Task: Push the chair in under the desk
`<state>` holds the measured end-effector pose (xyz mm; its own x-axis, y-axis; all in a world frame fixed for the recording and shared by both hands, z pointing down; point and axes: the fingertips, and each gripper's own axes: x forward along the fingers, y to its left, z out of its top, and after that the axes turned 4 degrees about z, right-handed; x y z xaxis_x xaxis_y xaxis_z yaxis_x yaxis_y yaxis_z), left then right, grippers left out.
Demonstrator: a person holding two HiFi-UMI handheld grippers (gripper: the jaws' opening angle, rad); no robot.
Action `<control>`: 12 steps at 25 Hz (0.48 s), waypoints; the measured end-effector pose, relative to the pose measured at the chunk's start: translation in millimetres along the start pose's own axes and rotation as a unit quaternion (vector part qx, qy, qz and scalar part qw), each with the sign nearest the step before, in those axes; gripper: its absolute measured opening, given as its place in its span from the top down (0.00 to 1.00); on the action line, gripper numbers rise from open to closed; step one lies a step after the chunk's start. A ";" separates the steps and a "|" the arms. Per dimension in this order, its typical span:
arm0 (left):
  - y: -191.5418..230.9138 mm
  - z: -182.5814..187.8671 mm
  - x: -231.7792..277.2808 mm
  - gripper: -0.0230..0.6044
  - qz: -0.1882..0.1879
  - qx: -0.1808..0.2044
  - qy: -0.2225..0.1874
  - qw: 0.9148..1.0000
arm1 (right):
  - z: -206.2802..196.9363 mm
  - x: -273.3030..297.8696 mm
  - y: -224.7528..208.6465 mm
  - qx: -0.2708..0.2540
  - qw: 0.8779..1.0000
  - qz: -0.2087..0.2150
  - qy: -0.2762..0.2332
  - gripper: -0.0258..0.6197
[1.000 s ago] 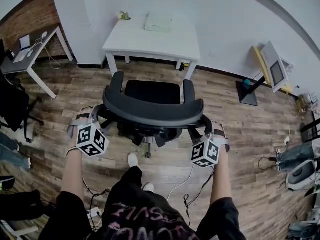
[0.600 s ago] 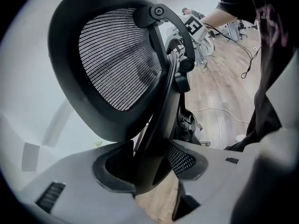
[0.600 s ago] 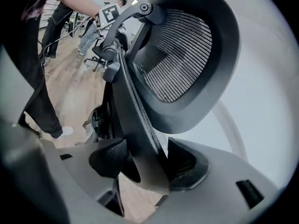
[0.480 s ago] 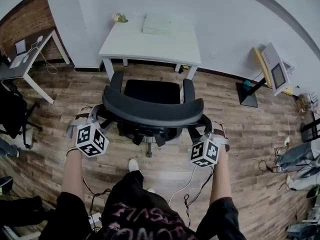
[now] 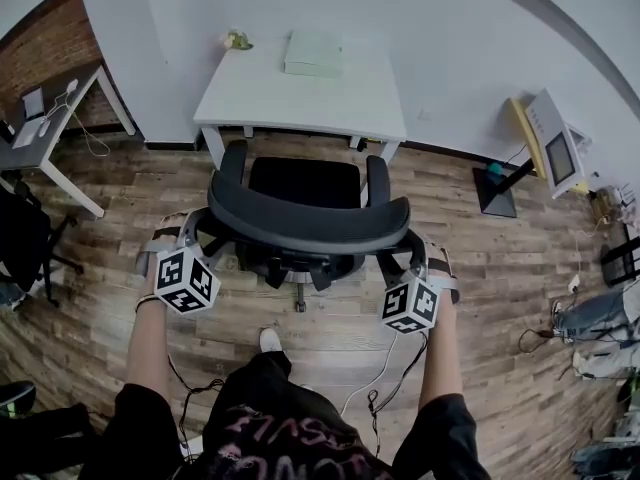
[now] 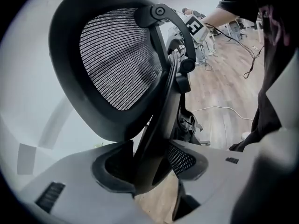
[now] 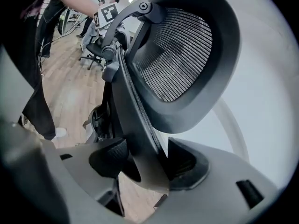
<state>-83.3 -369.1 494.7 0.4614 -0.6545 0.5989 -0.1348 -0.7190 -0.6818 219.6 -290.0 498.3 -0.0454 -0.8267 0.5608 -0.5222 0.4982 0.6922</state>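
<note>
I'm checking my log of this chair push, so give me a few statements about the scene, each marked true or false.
1. The left gripper and the right gripper are both shut on the chair, at its backrest edges. True.
2. The seat is tucked under the desk. False: it shows whole in front of the desk.
3. The desk top is bare. False: a pale flat box and a small object lie on it.
4. The chair faces the desk. True.
</note>
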 end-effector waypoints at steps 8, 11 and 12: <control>27.6 -9.5 28.9 0.58 -0.003 0.002 -0.005 1.000 | 8.1 32.9 -16.9 0.006 1.000 -0.001 0.008 0.56; 41.5 -14.7 41.8 0.58 -0.004 0.004 -0.006 1.000 | 12.8 48.2 -24.6 0.009 1.000 0.001 0.014 0.56; 45.9 -16.1 46.1 0.58 -0.004 0.005 -0.006 1.000 | 13.9 53.0 -27.2 0.010 1.000 0.002 0.017 0.56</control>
<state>-82.3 -436.0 497.8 0.4738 -0.6452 0.5993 -0.1219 -0.7221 -0.6810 219.5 -351.0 502.8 -0.0181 -0.8157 0.5783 -0.5387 0.4952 0.6816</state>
